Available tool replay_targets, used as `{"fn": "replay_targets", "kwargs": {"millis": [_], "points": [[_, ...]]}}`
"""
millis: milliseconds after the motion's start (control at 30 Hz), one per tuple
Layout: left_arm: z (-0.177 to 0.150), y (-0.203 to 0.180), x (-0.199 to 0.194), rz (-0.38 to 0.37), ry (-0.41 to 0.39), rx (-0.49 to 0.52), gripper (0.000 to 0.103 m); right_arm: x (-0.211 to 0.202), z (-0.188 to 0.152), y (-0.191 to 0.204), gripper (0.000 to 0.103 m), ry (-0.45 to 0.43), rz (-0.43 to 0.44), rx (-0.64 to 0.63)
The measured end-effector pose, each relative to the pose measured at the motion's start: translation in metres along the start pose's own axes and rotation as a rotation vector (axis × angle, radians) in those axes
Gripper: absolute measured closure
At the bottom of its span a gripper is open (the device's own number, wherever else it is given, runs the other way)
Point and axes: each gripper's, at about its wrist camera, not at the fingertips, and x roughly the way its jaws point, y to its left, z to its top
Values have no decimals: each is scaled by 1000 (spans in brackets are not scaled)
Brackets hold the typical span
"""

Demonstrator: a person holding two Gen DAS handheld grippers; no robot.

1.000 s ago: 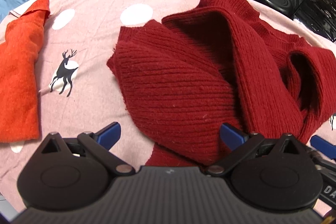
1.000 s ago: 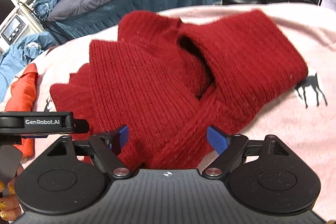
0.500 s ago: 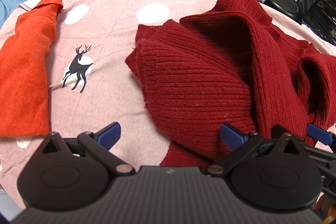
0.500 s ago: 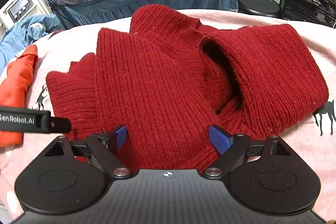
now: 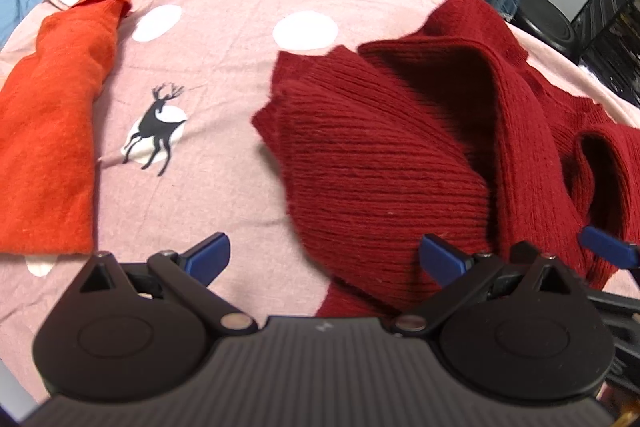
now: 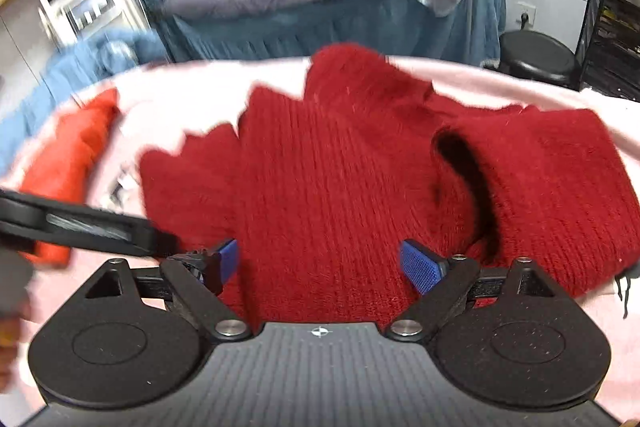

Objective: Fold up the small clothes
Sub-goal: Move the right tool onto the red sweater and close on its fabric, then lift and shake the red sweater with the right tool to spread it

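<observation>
Pink bedsheet (image 5: 224, 11): both tools spread, left tool (image 5: 324, 259), right tool (image 6: 320, 263) over red sweater (image 6: 332, 187).

Red sweater (image 6: 340, 195) lower in right view, room more exposed.

left gripper (image 5: 326, 259): black two-finger tool, blue pads, jaws spread wide, empty
right gripper (image 6: 320, 263): same black build, jaws apart, empty, at the left gripper's 3 o'clock
</observation>
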Motion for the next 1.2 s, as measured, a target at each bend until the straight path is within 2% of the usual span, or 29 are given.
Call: {"fn": "replay_targets", "kwargs": {"millis": [67, 133, 233, 267, 300, 333, 400, 467, 600, 700, 800, 833, 900, 1000, 1067, 1133, 1200], "points": [[0, 7, -1, 6, 5, -7, 0, 15, 1, -2, 0, 44, -19, -13], [-1, 14, -2, 15, 3, -23, 0, 22, 1, -6, 0, 29, -5, 4], [-3, 23, -4, 15, 4, -55, 0, 27, 0, -9, 0, 53, 16, 21], [-5, 25, -4, 12, 5, -63, 0, 23, -1, -6, 23, 41, 45, 9], [-6, 26, -5, 11, 7, -65, 0, 19, -1, -3, 69, 32, 63, -4], [-8, 26, -6, 10, 7, -65, 0, 13, -1, 1, 72, 23, 52, -25], [-10, 25, -9, 11, 3, -55, 0, -3, -3, 1, 76, 14, 70, -37], [-12, 24, -12, 10, 1, -45, 0, -28, -12, -8, 81, 8, 136, -11], [-16, 24, -18, -7, -3, -31, 0, -88, -50, -32, 84, 59, 208, -57], [-21, 23, -20, -17, 1, -19, 0, -131, -94, -65, 85, 146, 136, -32], [-27, 19, -22, -40, 9, -12, 0, -167, -134, -100, 85, 230, -3, 26], [-30, 16, -22, -53, 13, -9, 0, -177, -146, -109, 85, 247, -57, 50], [-36, 3, -24, -100, 25, 10, 0, -191, -158, -115, 85, 240, -91, 62], [-44, -30, -31, -154, 40, 107, 0, -194, -150, -108, 84, 188, -15, 132], [-50, -50, -39, -160, 25, 172, 0, -188, -139, -95, 84, 141, 76, 171], [-57, -62, -46, -134, 1, 217, 0, -181, -122, -88, 84, 88, 178, 230], [-63, -63, -47, -96, -6, 244, 0, -172, -97, -79, 84, 32, 242, 241]]}}
